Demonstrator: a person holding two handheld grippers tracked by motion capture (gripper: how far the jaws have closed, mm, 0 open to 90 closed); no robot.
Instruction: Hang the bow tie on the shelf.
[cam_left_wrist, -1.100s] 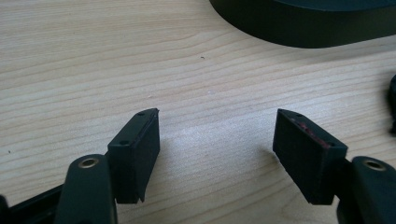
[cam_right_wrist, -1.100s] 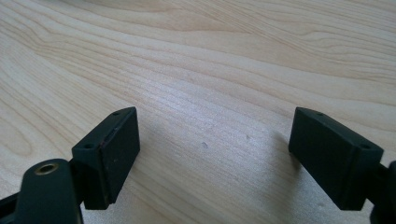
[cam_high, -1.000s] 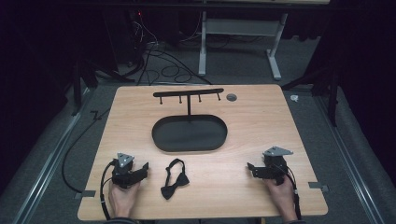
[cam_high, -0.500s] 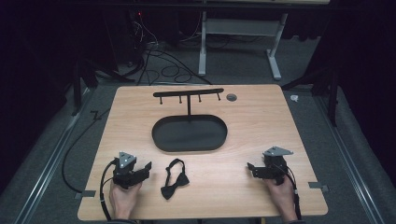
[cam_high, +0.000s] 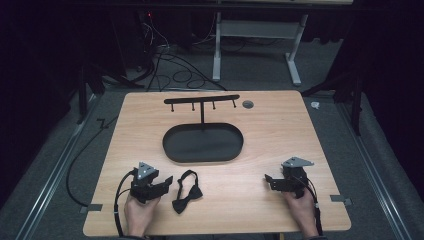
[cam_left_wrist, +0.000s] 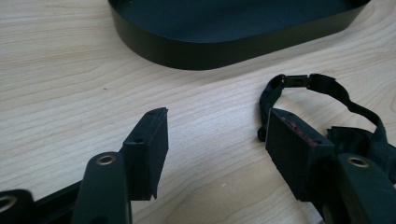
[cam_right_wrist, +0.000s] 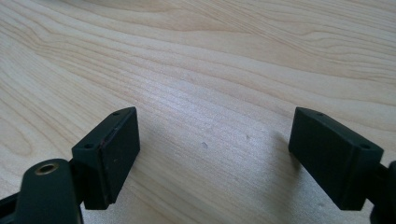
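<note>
The left gripper (cam_high: 167, 181) is held at seven o'clock, jaws closing yet apart; the right gripper (cam_high: 267, 181), at five o'clock, is kept wide.

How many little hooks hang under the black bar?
4 hooks, hanging in a row under the black bar of the stand, behind the oval tray; two sit each side of its post.

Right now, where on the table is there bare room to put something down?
Bare wood lies between the bow tie and the right gripper, and on both sides of the oval black tray. It is crowded at the near left, where the left gripper is beside the bow tie.
</note>
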